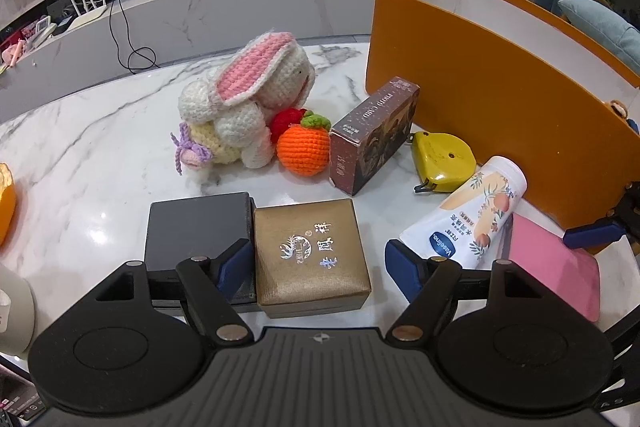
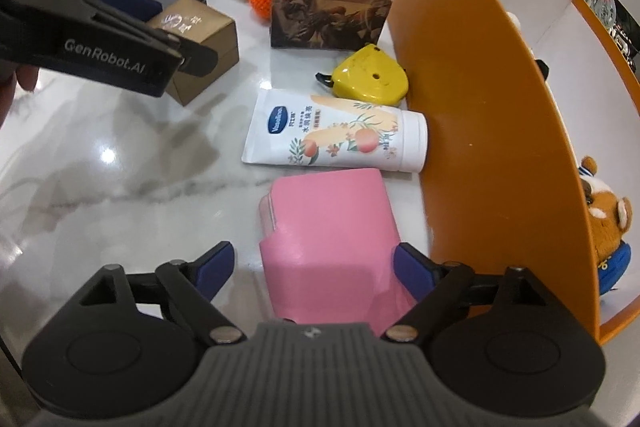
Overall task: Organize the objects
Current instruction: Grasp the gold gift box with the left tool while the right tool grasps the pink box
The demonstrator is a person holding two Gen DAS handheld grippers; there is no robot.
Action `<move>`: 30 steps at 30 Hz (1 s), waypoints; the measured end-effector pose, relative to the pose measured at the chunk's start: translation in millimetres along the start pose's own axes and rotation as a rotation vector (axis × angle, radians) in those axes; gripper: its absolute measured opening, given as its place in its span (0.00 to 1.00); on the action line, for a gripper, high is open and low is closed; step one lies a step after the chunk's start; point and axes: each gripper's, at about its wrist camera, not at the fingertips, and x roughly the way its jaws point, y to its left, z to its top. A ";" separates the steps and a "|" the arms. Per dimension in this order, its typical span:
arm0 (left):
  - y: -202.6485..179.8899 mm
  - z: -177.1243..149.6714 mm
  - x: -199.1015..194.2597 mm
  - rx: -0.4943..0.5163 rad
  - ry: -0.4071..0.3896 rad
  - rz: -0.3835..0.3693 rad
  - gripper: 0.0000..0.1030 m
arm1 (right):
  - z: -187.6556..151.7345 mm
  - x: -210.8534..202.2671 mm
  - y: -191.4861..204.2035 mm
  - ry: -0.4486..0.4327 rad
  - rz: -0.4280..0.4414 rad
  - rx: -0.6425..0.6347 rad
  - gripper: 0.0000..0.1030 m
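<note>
Fingers of the left gripper (image 1: 320, 263) stand wide apart around the gold box (image 1: 310, 251) on the desk (image 1: 100, 163), not gripping. Right gripper (image 2: 316, 267) fingers, equally spread, straddle the pink case (image 2: 332, 227) beside the orange bin (image 2: 480, 131). Both items appear rigid and light; grip across flat opposite sides, near mid-height.
</note>
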 end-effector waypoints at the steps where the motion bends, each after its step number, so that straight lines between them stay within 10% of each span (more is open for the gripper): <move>1: -0.5 -0.1 0.1 0.001 0.001 0.001 0.83 | 0.0 1.1 1.8 0.003 -0.009 -0.009 0.88; 30: -0.2 1.5 -0.6 -0.025 0.011 -0.011 0.83 | 3.7 -3.1 5.5 -0.026 0.141 0.018 0.91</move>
